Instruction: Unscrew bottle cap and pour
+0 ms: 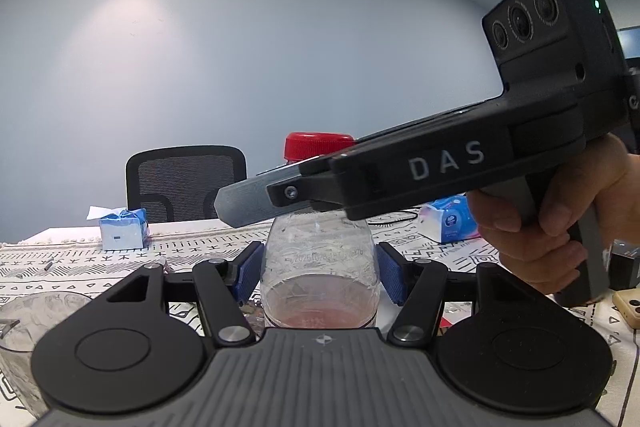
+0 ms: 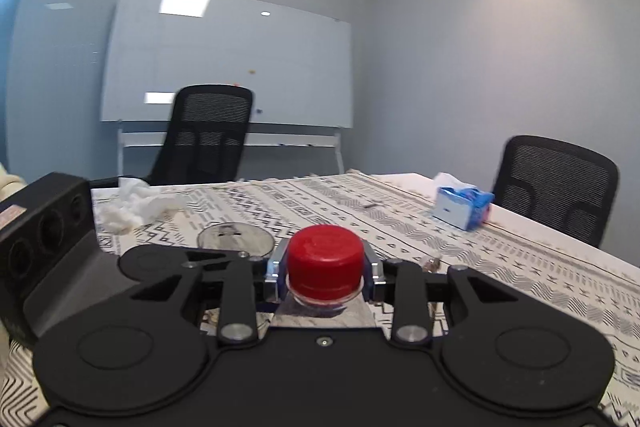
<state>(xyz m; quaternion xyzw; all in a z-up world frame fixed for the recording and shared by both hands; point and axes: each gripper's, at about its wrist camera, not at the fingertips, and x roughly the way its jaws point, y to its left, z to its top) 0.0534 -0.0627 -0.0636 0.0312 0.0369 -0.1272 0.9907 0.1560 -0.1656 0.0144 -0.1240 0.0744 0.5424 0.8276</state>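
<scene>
bottle (image 1: 320, 267) upright on table (image 2: 500, 267), pink liquid low | left gripper (image 1: 318, 269) clamped on its body | right gripper (image 2: 325, 273) clenched on red cap (image 2: 325, 263) | risk: weak left hold lets bottle spin with cap; tilt may spill near cup (image 1: 28, 319)
</scene>
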